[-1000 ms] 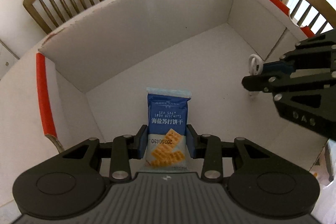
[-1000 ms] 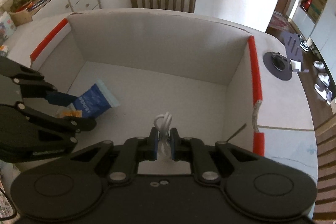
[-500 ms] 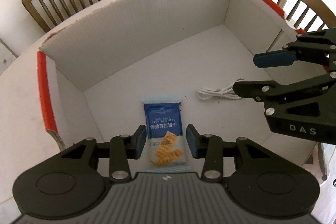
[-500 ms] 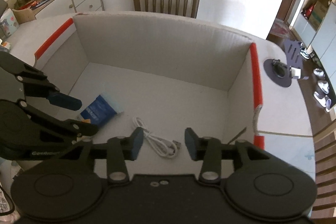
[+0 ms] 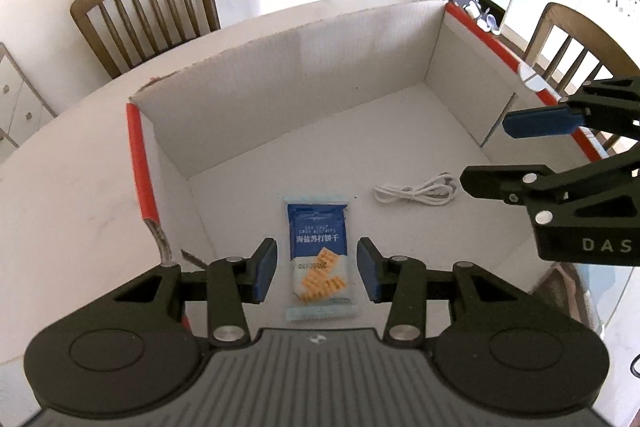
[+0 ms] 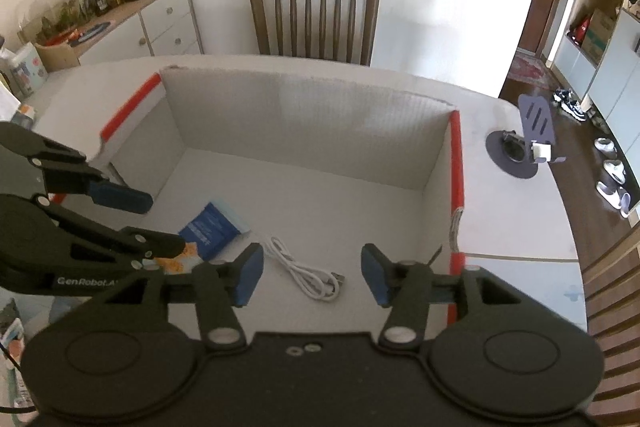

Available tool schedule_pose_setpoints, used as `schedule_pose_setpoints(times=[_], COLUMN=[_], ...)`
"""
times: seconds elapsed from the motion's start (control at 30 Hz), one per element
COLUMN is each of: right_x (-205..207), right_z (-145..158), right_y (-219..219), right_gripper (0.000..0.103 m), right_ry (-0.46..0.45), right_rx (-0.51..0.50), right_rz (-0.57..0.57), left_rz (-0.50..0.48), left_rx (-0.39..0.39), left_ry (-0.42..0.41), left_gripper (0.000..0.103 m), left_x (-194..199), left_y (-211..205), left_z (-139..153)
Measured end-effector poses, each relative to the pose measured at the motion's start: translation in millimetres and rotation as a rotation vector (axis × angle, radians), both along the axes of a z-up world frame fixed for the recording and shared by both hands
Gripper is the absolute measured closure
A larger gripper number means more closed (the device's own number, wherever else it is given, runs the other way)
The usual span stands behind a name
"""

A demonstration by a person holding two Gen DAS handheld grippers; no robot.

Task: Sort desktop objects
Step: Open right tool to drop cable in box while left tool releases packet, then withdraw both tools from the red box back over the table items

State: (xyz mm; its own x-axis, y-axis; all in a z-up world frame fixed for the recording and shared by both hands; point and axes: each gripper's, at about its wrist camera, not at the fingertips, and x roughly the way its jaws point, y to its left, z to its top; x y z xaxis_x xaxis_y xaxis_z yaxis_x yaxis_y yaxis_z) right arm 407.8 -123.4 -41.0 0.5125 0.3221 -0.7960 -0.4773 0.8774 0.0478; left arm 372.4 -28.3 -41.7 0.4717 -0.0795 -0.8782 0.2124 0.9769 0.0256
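A blue and white biscuit packet lies flat on the floor of an open white cardboard box with red tape on its edges. My left gripper hovers above the packet's near end, open, its pads clear of it on both sides. A coiled white cable lies on the box floor to the right of the packet. My right gripper hangs over the cable, its jaws opening, with nothing gripped. In each wrist view the other gripper shows at the side: the right gripper and the left gripper.
The box sits on a white table. Wooden chairs stand around it. A dark round-based phone stand is on the table right of the box. A white sideboard with snacks stands at the back left.
My right gripper opened and the white cable dropped onto the box floor. My left gripper's pads spread off the biscuit packet. Both grippers rose and pulled back.
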Motion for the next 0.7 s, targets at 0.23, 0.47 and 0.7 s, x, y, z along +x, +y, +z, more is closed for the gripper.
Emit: schedule_pose_setpoints(times=[0.23,0.47,0.7], right_x=[-15.7,-27.8,-44.4], right_z=[17.3,31.6,39.7], right_y=[-6.0,-15.1,-19.3], right_gripper=[0.034,0.021,0.015], right_ry=[-0.05,-0.103,-0.139], right_rx=[0.023,0.039,0.046], right_rz=[0.01,-0.016,-0.008], left_rz=[-0.006,-0.008,0.005], left_rx=[-0.021,-0.032,-0.033], left_ry=[-0.057,-0.108,-0.152], left_gripper=[0.041,0.035,0.024], left_x=[-16.3,-32.9,-50.6], left_y=[-1.7,-3.1,3.0], left_z=[21.4,36.8,48.3])
